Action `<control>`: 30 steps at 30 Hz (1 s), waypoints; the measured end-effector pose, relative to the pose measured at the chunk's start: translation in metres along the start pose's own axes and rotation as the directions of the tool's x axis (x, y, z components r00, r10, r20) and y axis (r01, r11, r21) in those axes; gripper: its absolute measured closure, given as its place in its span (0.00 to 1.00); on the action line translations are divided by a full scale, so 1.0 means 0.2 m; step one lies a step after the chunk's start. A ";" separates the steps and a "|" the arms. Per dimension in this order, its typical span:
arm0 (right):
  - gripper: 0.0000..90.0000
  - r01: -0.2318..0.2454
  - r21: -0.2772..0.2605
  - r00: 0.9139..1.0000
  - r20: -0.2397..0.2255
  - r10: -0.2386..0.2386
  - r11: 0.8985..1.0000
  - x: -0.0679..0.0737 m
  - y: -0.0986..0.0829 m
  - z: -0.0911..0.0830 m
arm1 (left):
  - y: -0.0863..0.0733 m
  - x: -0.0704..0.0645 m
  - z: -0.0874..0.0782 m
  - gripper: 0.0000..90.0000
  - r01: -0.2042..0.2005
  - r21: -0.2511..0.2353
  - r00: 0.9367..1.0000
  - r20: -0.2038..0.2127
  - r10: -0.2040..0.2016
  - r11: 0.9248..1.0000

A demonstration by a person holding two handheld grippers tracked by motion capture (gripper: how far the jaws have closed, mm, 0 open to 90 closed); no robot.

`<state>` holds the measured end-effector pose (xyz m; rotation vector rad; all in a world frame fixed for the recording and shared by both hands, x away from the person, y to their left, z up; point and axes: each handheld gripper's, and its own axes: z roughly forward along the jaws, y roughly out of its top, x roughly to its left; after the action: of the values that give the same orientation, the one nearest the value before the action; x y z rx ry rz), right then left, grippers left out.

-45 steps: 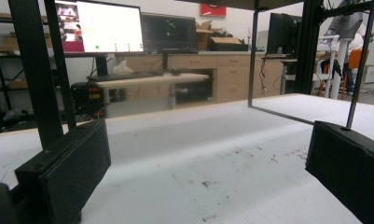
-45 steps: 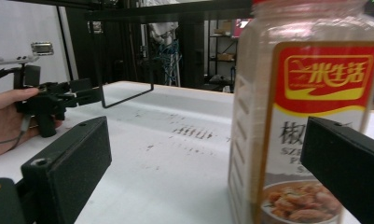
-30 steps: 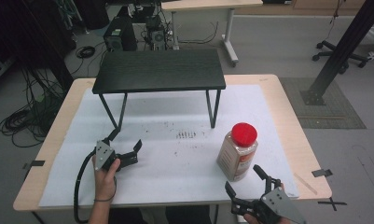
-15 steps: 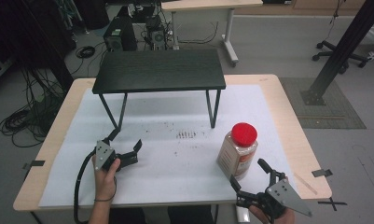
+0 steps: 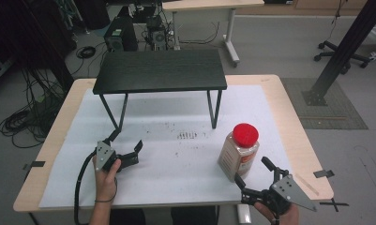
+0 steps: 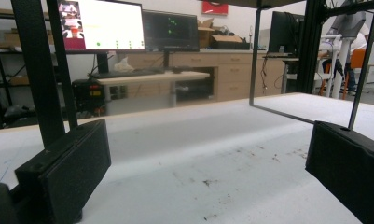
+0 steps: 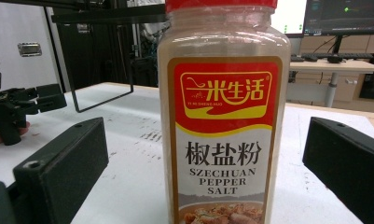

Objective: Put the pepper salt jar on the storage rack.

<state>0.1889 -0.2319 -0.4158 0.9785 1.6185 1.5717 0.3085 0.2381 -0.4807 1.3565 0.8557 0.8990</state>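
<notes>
Red-capped jar of Szechuan pepper salt point(image 5: 239, 151) stands upright on the white-covered desk point(image 5: 176, 187), near its front right corner. Right hand-held gripper point(image 5: 254, 177) just short of it — jaws spread wide, jar centred between them in the right gripper view, not touching. Left hand-held gripper point(image 5: 127, 150) rests on the desk, jaws wide, empty, near the black shelf point(image 5: 160, 71).

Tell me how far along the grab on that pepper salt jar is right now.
Early. Approach looks done: the right tool sits open just short of the pepper salt jar, which stands centred between its jaws in the right gripper view. Nothing is gripped yet. Left to do: move in, close, lift. The left tool rests open on the white sheet, apart from the jar.
</notes>
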 end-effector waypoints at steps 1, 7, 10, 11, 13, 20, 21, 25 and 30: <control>0.00 -0.001 0.001 1.000 -0.001 0.001 1.000 0.00 0.00 0.01 | 0.00 0.00 0.00 0.00 0.003 0.001 1.000 0.001 -0.003 1.000; 0.00 -0.007 0.002 1.000 -0.001 0.007 1.000 -0.02 0.00 0.04 | 0.00 0.00 0.00 0.00 0.003 0.000 1.000 0.000 -0.003 1.000; 0.00 -0.007 0.002 1.000 -0.002 0.007 1.000 -0.02 0.00 0.05 | 0.00 0.00 0.00 0.00 0.002 -0.001 1.000 0.000 -0.002 1.000; 0.00 -0.007 0.002 1.000 -0.002 0.007 1.000 -0.02 0.00 0.06 | 0.00 0.00 0.00 0.00 0.002 -0.001 1.000 0.000 -0.002 1.000; 0.00 -0.007 0.005 1.000 -0.006 0.007 1.000 -0.03 0.00 0.06 | 0.00 0.00 0.00 0.00 0.002 -0.001 1.000 0.000 -0.002 1.000; 0.00 -0.002 0.007 1.000 -0.007 0.002 1.000 -0.04 0.00 0.10 | 0.00 0.00 0.00 0.00 0.000 -0.001 1.000 0.001 0.000 1.000; 0.00 -0.002 0.006 1.000 -0.008 0.002 1.000 -0.04 0.00 0.10 | 0.00 0.00 0.00 0.00 0.000 -0.001 1.000 0.001 0.000 1.000; 0.00 -0.002 0.004 1.000 -0.008 0.002 1.000 -0.04 0.01 0.12 | 0.00 0.00 0.00 0.00 0.000 -0.002 1.000 0.001 0.000 1.000; 0.00 -0.004 0.002 1.000 -0.012 0.004 1.000 -0.05 0.01 0.15 | 0.00 0.00 0.00 0.00 -0.001 -0.002 1.000 0.001 0.001 1.000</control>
<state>0.2191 -0.2254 -0.4149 0.9751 1.6275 1.5820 0.3083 0.2381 -0.4808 1.3555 0.8529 0.9000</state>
